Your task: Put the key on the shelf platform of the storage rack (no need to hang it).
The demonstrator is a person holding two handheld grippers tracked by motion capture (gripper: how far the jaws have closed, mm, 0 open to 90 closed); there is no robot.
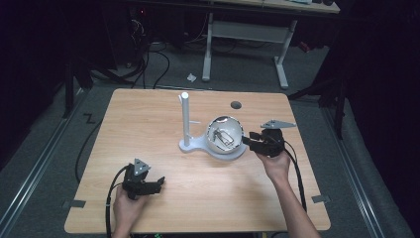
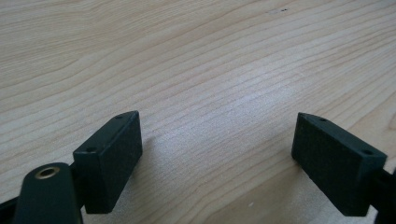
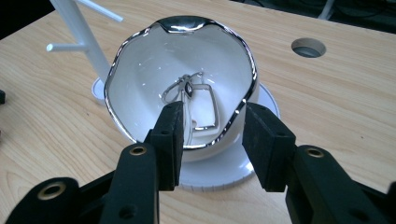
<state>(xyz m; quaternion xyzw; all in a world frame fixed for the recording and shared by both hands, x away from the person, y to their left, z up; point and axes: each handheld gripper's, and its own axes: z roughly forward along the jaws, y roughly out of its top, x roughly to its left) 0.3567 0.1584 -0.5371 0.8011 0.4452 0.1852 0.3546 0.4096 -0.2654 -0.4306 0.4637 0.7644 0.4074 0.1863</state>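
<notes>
Clearly, the right claw (image 3: 210, 144) stands part open, its two black jaws set apart with the near rim of the white bowl with a wavy silver edge (image 3: 140, 88) between them: one jaw reaches inside the bowl and the other stays outside its wall, and whether either pad touches the rim I cannot tell. In the high view this right claw (image 1: 250, 139) sits at the bowl's right side, held by the person's right hand (image 1: 275, 162), with its grey three-cornered plate (image 1: 277, 124) on top. Inside the bowl lies a thin silver wire piece, a squared loop with a small clasp (image 3: 198, 100), resting on the white bottom and free of the jaws. The bowl stands on the round white base (image 3: 224, 170) of a white plastic stand with an upright post (image 1: 184, 119) and thin side pegs, the post rising just left of the bowl in the high view. The left claw (image 2: 217, 154) is wide open and holds nothing, its jaws hovering low over bare wood; in the high view the left claw (image 1: 159, 183) lies near the front left of the light wooden bench (image 1: 148, 124), well apart from the stand. A round cable hole (image 1: 236, 104) sits in the bench behind the bowl. Beyond the bench, a white-legged desk (image 1: 280, 59) stands on the grey floor.
</notes>
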